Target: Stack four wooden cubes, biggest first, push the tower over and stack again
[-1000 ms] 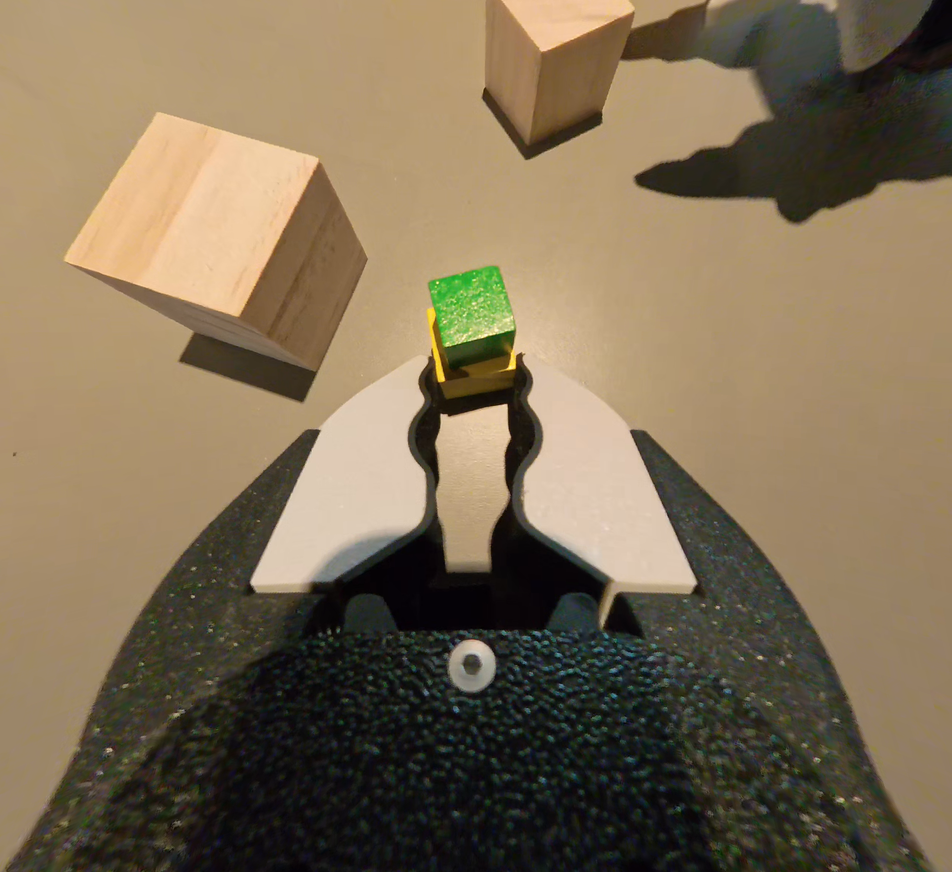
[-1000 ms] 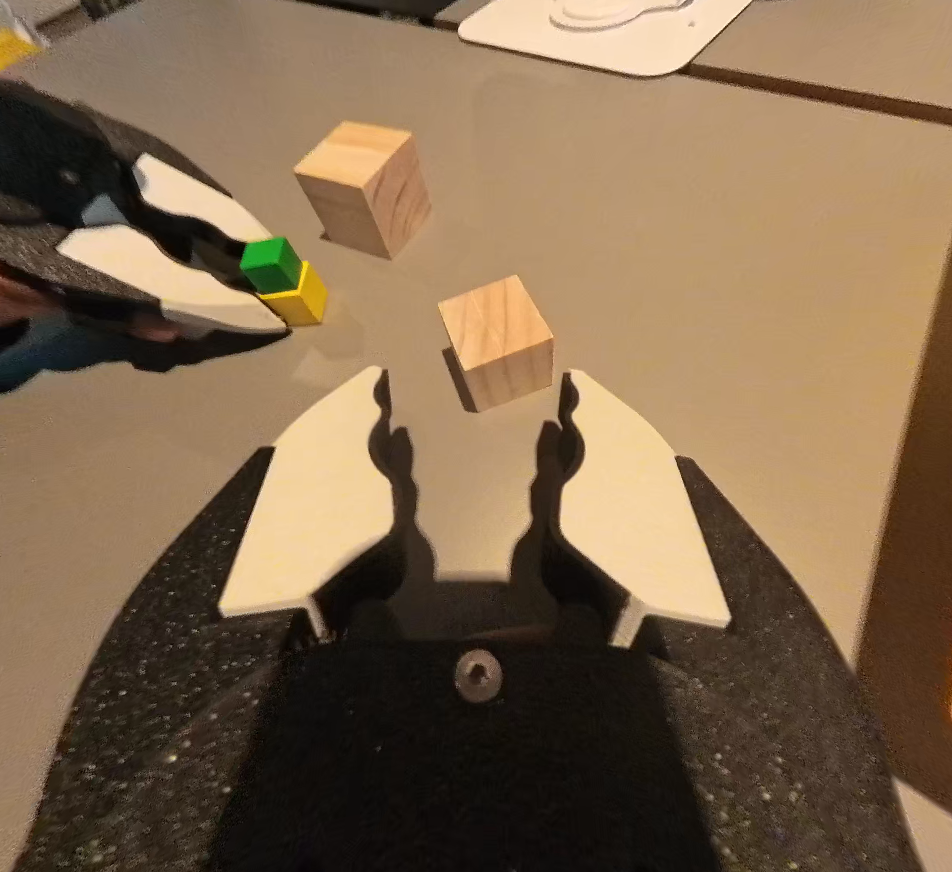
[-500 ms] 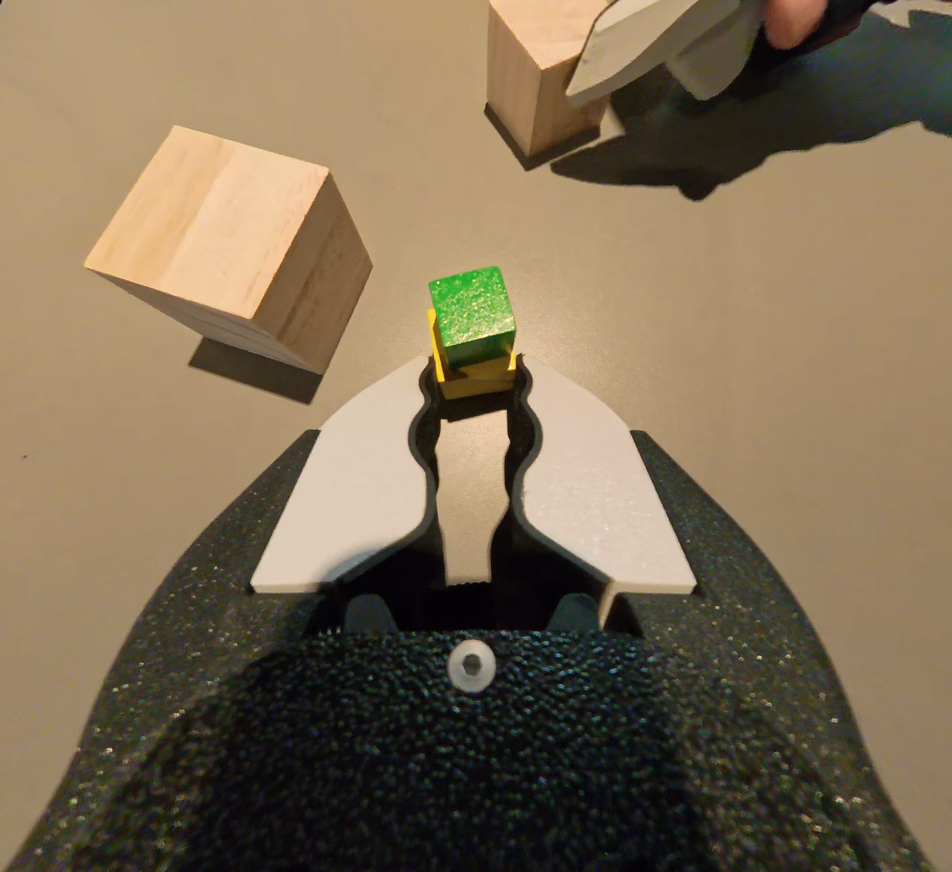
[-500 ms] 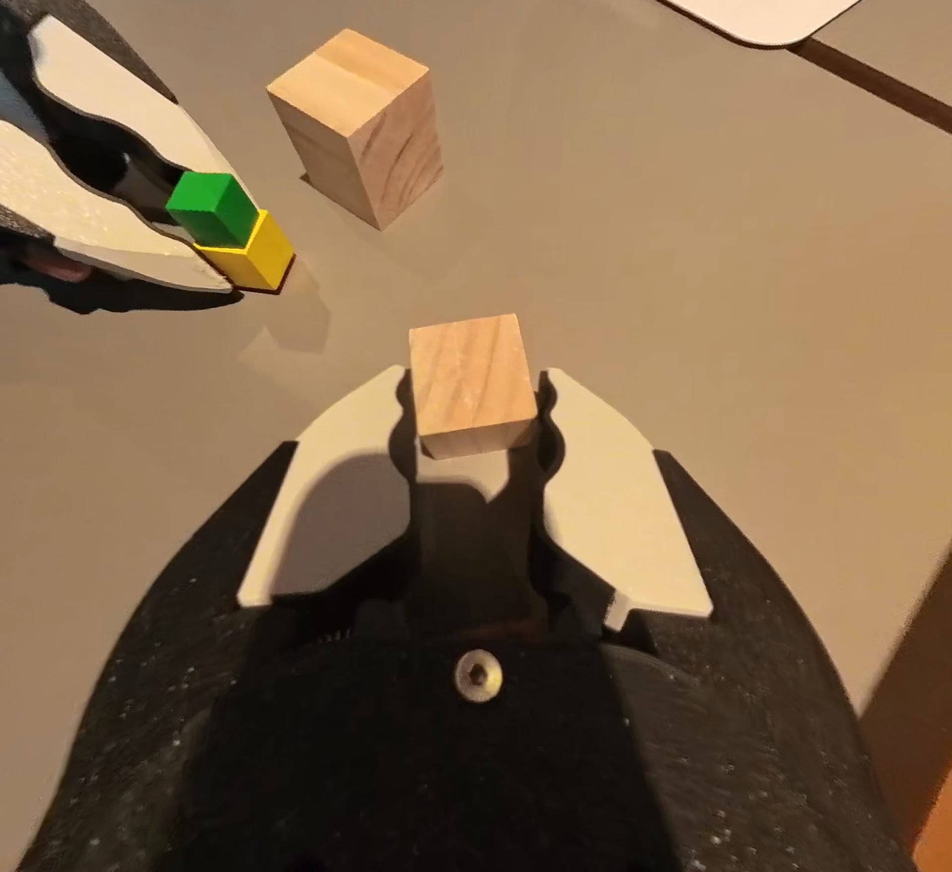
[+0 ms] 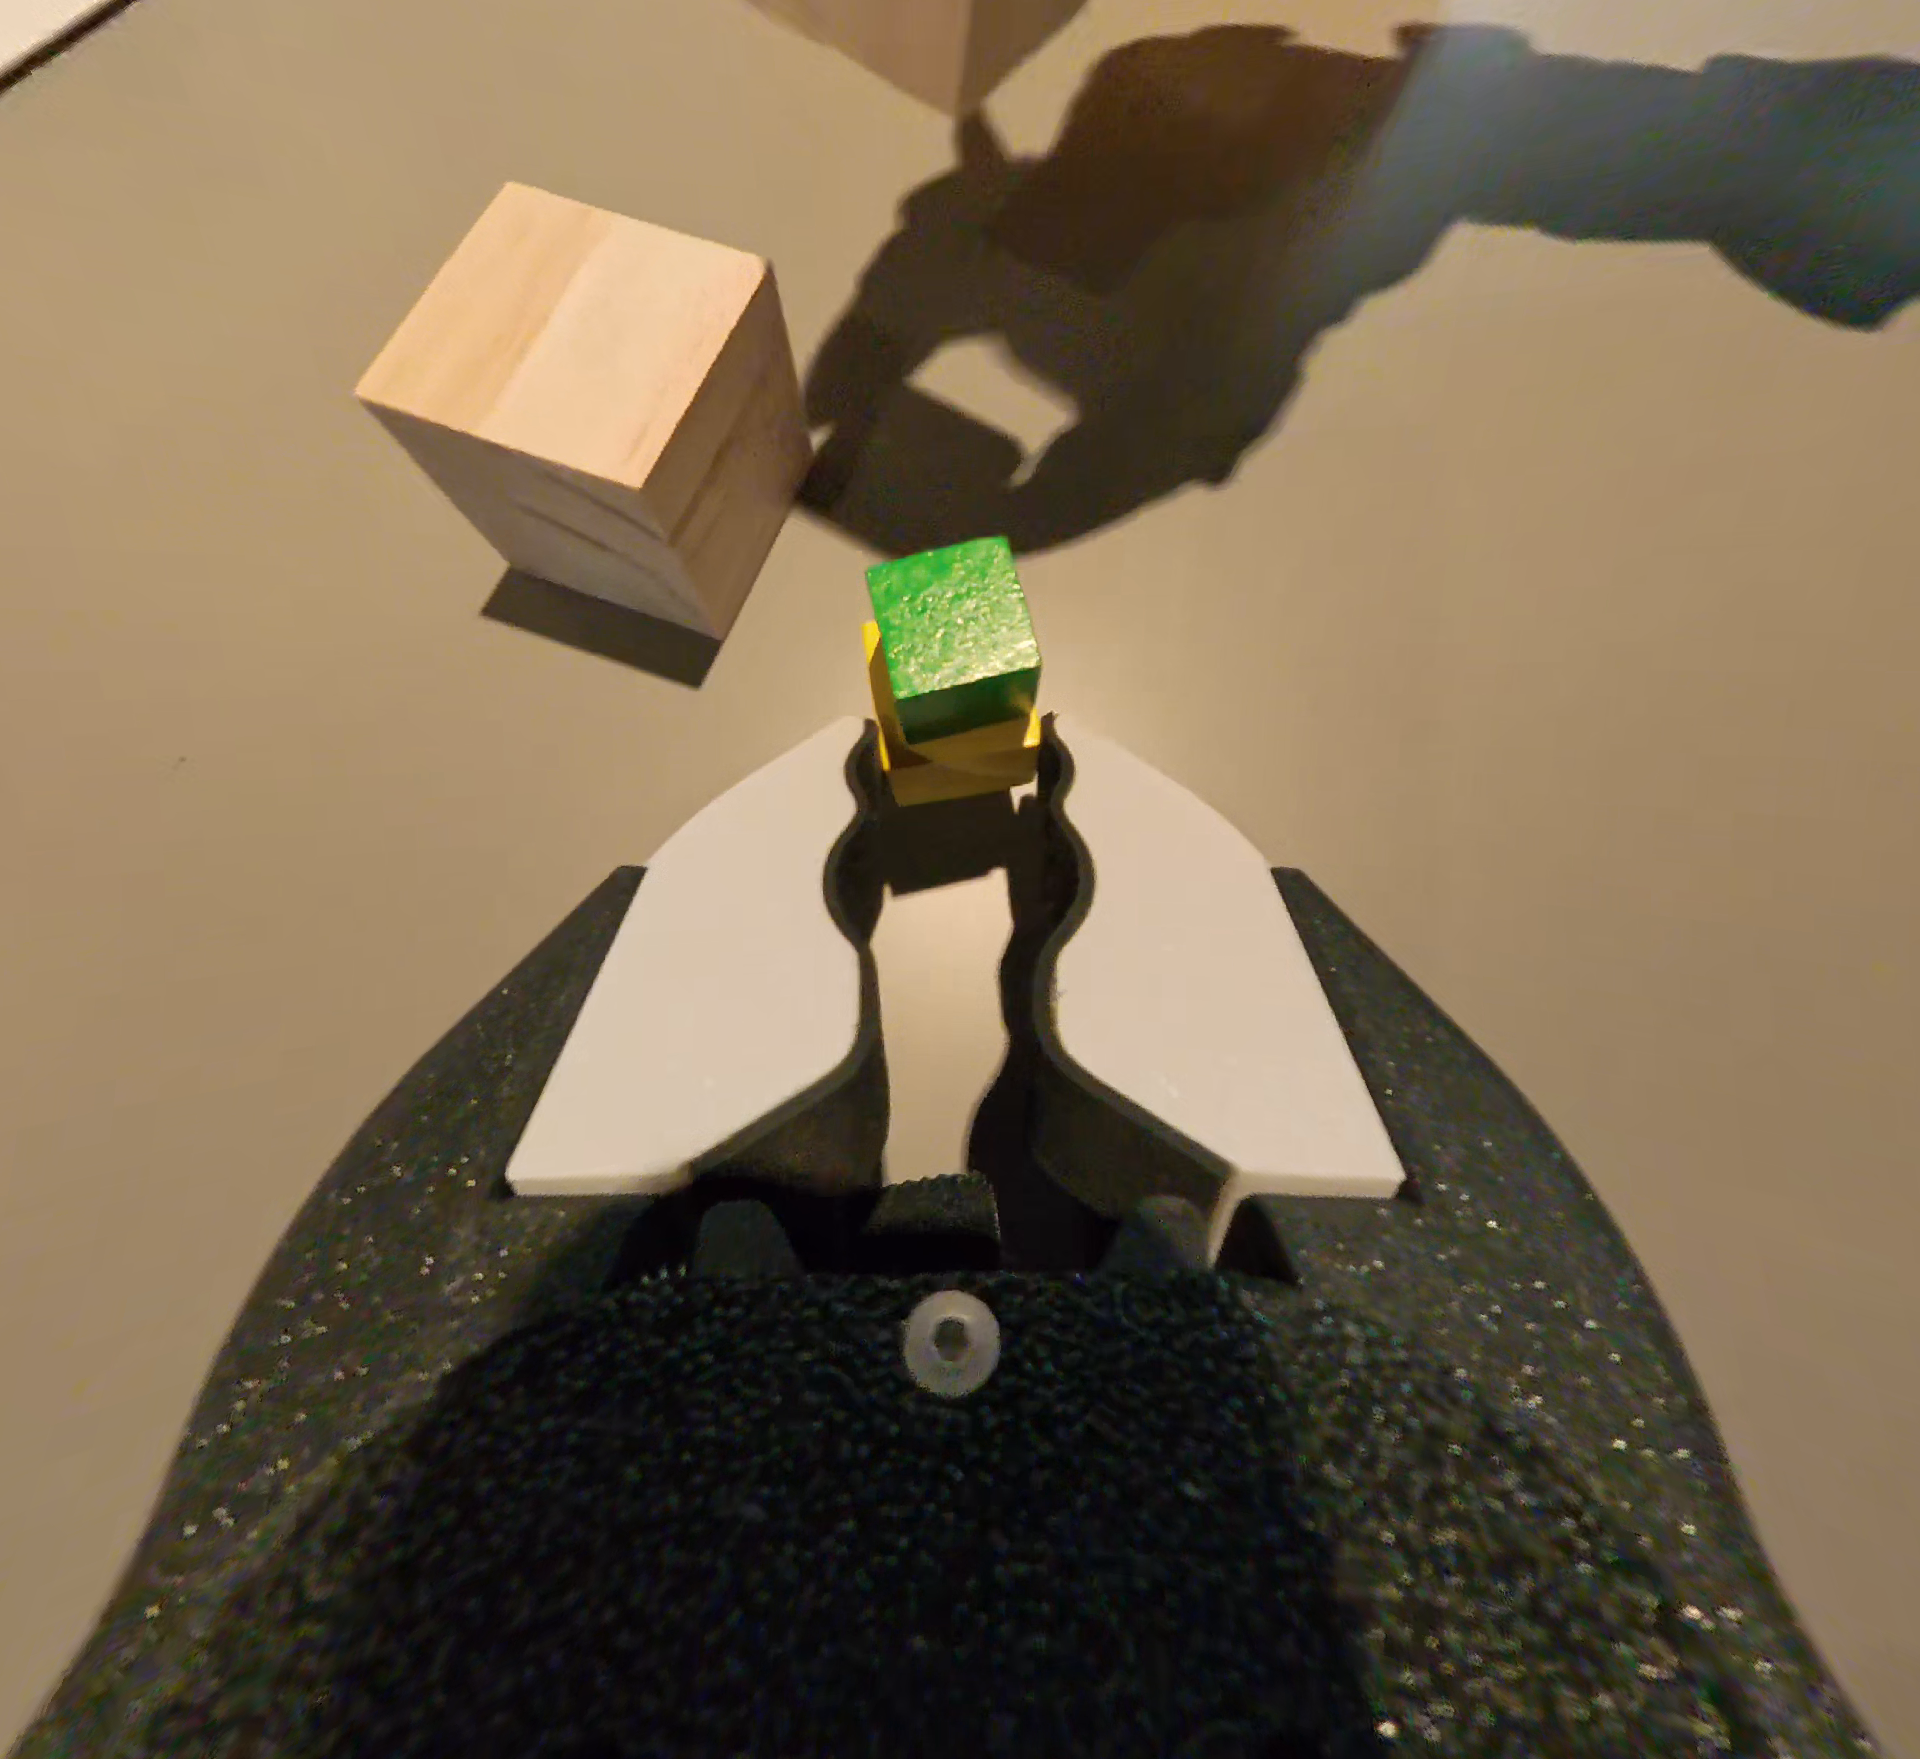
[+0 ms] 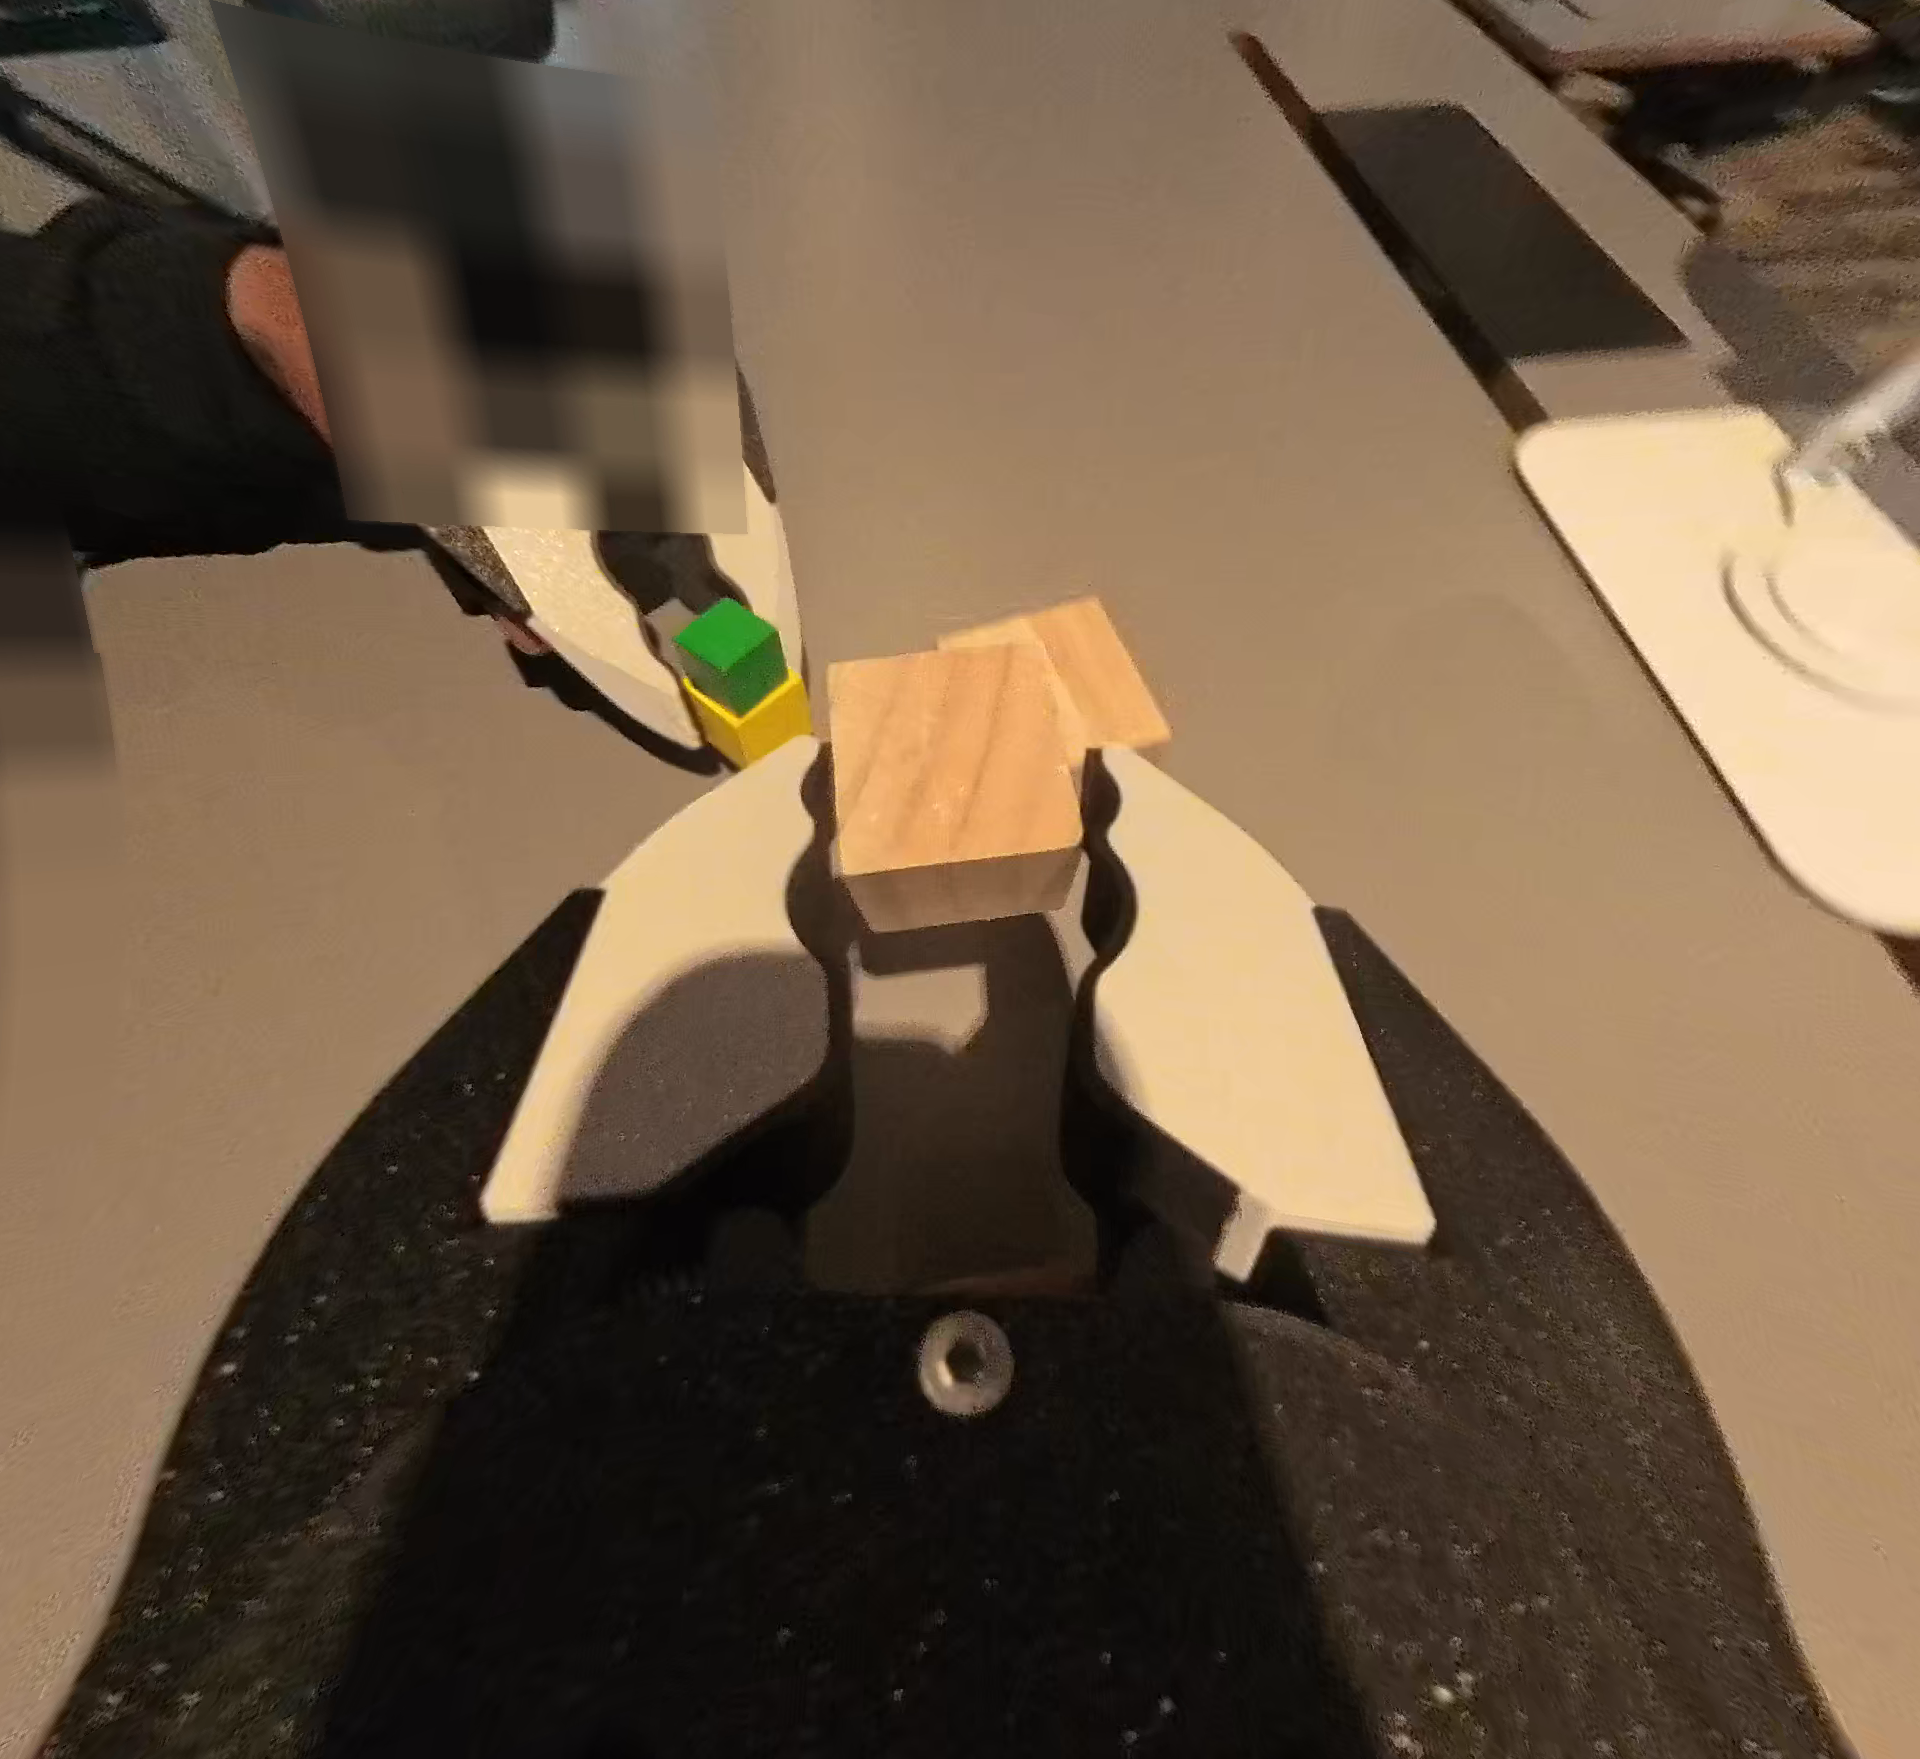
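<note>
medium wooden cube (image 6: 951, 774) sits frame centre, clamped in my right gripper (image 6: 951, 753), lifted toward big cube (image 5: 592, 400); left gripper (image 5: 956, 753) pinches yellow cube (image 5: 951, 769), green cube (image 5: 951, 634) riding on top.

Right tongs (image 6: 951, 800) lifted medium cube (image 6: 951, 774) above big cube (image 6: 1101, 681).

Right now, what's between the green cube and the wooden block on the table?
Just bare table between green cube and wooden block, as the left wrist view shows.

Green cube (image 5: 953, 637), yellow cube (image 5: 951, 767), 2 pale wooden cubes (image 5: 592, 395) (image 6: 951, 769), grey table (image 5: 1455, 722).
</note>
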Demonstrator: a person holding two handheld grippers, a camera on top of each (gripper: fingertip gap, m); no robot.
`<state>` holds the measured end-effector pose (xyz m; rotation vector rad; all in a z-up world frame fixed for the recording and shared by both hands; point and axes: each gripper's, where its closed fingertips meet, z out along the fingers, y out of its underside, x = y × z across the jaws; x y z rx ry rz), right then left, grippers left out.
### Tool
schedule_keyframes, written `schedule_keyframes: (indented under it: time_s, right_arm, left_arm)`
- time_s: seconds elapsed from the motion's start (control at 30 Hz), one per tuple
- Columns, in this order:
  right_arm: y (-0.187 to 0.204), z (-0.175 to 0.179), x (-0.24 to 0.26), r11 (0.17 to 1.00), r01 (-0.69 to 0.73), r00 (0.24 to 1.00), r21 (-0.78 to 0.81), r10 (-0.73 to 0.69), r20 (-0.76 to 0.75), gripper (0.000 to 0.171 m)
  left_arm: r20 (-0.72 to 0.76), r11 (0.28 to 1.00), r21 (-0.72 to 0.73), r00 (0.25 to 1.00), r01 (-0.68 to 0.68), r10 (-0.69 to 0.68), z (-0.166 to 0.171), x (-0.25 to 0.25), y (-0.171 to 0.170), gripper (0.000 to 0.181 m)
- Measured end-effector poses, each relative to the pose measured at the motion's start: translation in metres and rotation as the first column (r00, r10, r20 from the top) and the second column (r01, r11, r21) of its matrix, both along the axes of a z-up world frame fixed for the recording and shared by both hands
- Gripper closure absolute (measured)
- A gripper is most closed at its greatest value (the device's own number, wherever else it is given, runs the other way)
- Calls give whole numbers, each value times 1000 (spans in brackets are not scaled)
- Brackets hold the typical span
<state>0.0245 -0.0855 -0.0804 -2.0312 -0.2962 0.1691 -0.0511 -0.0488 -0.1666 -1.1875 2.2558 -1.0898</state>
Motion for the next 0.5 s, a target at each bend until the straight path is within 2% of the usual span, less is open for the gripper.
schedule_keyframes:
  time_s: [0.17, 0.27, 0.5]
  right_arm:
    - [45, -3, -2, 984, -154, 986, -84, 159, 54, 125]
    - [58, -15, 2, 977, -173, 983, -128, 180, 45, 126]
    - [64, -29, 3, 975, -178, 983, -135, 181, 14, 126]
  left_arm:
    - [9, 1000, 4, 1000, -30, 30, 6, -9, 10, 154]
    - [14, 999, 2, 999, -50, 50, 8, -16, 17, 154]
    - [17, 996, -10, 996, -87, 87, 8, -28, 28, 154]
